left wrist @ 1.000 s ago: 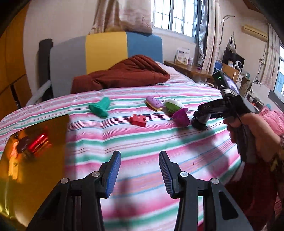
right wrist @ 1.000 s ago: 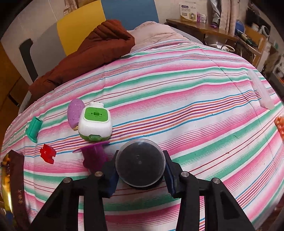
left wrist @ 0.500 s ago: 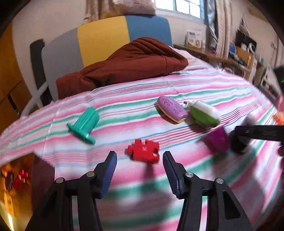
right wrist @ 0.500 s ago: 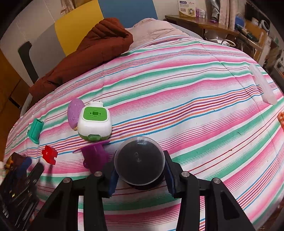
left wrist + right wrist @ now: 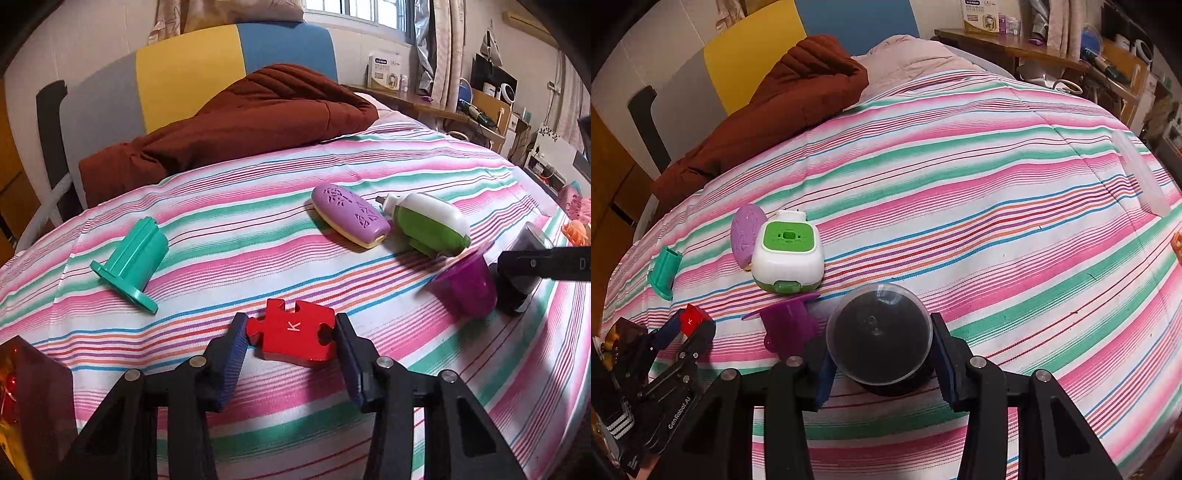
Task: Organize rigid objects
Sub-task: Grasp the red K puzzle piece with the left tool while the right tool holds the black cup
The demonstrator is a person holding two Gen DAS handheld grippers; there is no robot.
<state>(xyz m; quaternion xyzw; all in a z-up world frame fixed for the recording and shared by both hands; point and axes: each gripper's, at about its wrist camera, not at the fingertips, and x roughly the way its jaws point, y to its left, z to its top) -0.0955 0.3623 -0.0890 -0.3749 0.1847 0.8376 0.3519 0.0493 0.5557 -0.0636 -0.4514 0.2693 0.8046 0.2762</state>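
Observation:
On the striped bedspread [image 5: 258,236] lie a red puzzle piece [image 5: 293,338] marked K, a teal cup [image 5: 135,258] on its side, a lilac oval case [image 5: 349,216], a green-and-white box [image 5: 430,225] and a purple cup [image 5: 467,284]. My left gripper [image 5: 290,354] is open with its jaws on either side of the puzzle piece, close to its edges. My right gripper [image 5: 881,360] is shut on a black round object with a clear dome [image 5: 879,334], just right of the purple cup [image 5: 788,325]. The left gripper [image 5: 689,325] shows at the right wrist view's lower left.
A brown quilt [image 5: 236,122] lies at the bed's far end before a grey, yellow and blue headboard [image 5: 192,74]. A glossy dark-and-gold box [image 5: 22,410] sits at the near left. A clear plastic strip [image 5: 1141,173] lies at the bed's right. A cluttered desk [image 5: 424,103] stands beyond.
My left gripper has moved forward and down across the bed until its open jaws bracket the red puzzle piece. The right gripper has stayed shut on the black domed object, barely moving.

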